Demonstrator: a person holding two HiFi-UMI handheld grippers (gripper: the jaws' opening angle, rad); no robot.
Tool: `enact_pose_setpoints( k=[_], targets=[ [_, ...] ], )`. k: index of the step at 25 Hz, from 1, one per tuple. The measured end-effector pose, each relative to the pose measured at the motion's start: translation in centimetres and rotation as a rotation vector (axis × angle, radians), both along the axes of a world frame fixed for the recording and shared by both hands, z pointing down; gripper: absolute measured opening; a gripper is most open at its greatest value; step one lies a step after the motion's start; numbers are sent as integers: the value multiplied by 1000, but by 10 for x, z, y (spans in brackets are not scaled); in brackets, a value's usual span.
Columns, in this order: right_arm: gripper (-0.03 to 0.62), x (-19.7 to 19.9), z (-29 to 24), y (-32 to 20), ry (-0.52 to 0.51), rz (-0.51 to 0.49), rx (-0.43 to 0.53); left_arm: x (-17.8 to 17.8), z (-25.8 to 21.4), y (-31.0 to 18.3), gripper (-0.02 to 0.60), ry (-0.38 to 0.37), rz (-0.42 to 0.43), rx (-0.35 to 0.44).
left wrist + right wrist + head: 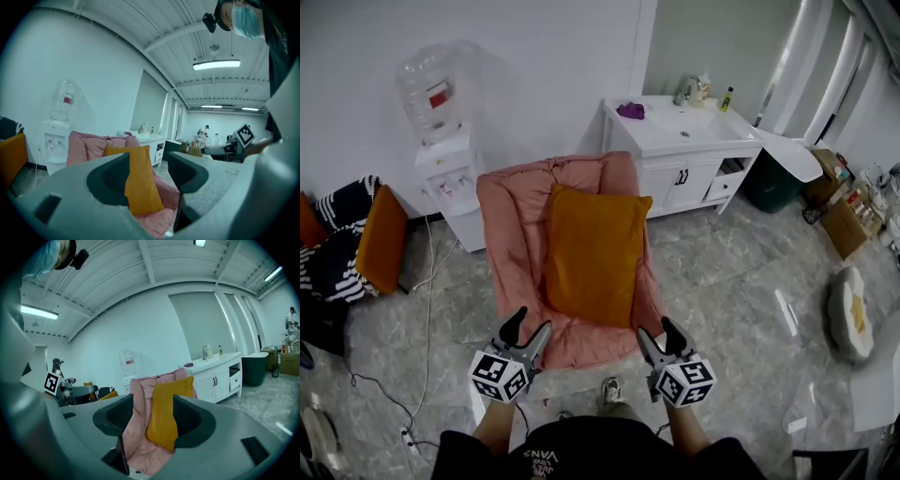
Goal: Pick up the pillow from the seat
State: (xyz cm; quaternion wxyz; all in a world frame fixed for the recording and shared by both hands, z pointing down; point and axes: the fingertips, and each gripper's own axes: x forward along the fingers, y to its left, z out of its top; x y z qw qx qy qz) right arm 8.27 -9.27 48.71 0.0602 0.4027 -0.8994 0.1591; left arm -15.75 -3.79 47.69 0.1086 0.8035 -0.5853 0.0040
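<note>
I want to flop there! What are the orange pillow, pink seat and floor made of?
Orange pillow: looks like matte cloth, softly stuffed, no shine.
Pink seat: probably padded fabric, rumpled into folds.
Floor: likely polished stone or tile, grey-veined, reflecting light.

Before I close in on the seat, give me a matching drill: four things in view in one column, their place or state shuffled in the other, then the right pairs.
Things:
1. pillow
2. purple cloth
3. water dispenser
4. left gripper

Places or states:
A. lying on the white vanity top
B. jaws apart, holding nothing, short of the pink seat
C. propped against the seat's back
D. standing left of the seat in the head view

Pairs: 1-C, 2-A, 3-D, 4-B.
</note>
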Motion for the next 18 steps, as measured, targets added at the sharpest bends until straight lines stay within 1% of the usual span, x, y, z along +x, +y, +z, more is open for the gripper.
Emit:
enact_pose_setpoints(
  k=[5,10,13,18],
  targets=[
    [252,11,4,-53,-4,-66,-17,12,-1,-45,250,-8,-77,0],
    [249,27,10,-94,10,-128,-35,25,6,-72,250,-9,-154,-25],
    [245,24,16,-114,9,-146,-52,23,9,-83,250,-16,-179,-39],
    [245,9,23,-133,-4,-173,-69,7,15,-96,250,-23,-213,-61]
  ],
)
